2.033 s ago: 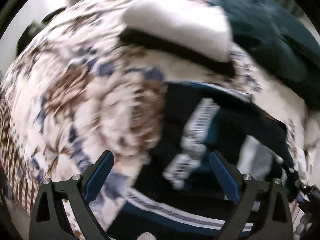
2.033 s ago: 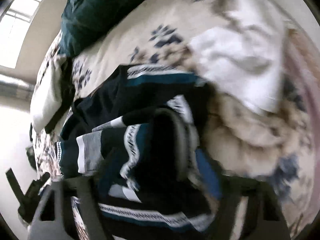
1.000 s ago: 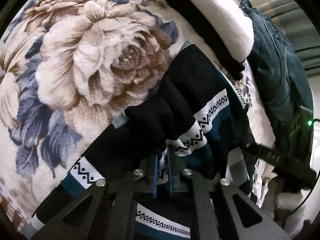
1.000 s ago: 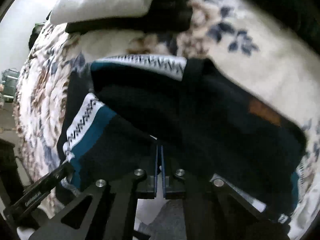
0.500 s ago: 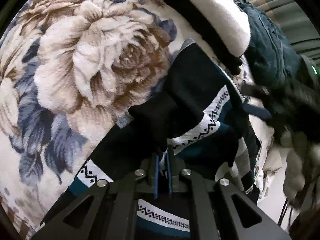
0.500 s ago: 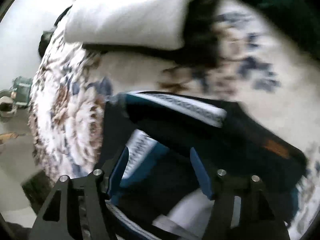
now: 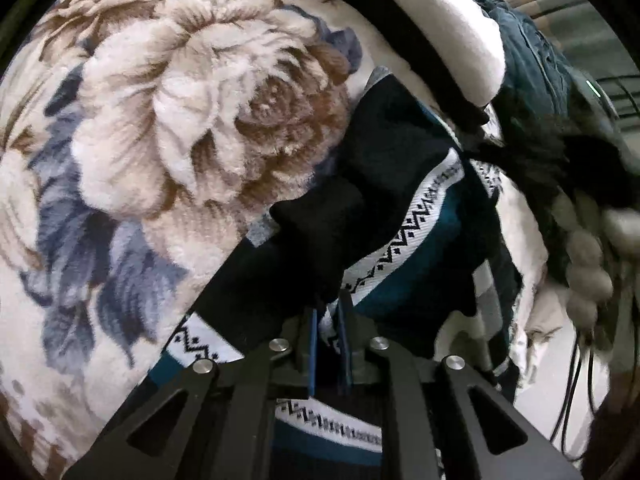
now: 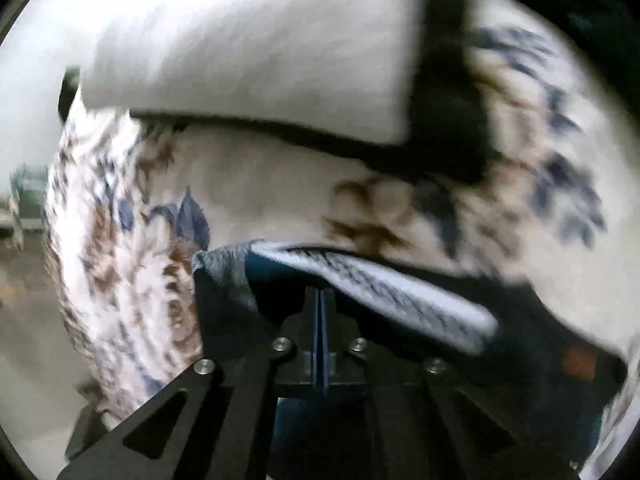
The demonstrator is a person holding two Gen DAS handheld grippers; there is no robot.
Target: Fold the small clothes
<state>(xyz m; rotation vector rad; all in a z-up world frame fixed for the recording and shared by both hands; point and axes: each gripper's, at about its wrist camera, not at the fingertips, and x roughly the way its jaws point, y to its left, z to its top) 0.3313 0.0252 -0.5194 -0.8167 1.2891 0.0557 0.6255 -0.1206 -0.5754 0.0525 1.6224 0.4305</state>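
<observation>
A dark knit sweater [image 7: 400, 152] with teal panels and white zigzag bands lies crumpled on a floral blanket [image 7: 200, 120]. My left gripper [image 7: 329, 312] pinches a fold of its white band; its jaws are easing apart slightly, with the cloth still pressed between the pads. In the right wrist view, my right gripper [image 8: 322, 292] is shut tight on the sweater's [image 8: 520, 360] near edge, below a grey cuff and a white band. A brown patch [image 8: 580, 360] shows on the sweater at the right.
A white folded cushion with a dark underside [image 8: 260, 40] lies just beyond the sweater, seen also in the left view [image 7: 440, 12]. A dark teal garment [image 7: 528, 52] is heaped behind it. A person's blurred hand [image 7: 584, 272] and cables [image 7: 576, 380] are at the right.
The right gripper let go, slid across the sweater with jaws open, and shut again on its edge. The left gripper kept its pinch and barely moved.
</observation>
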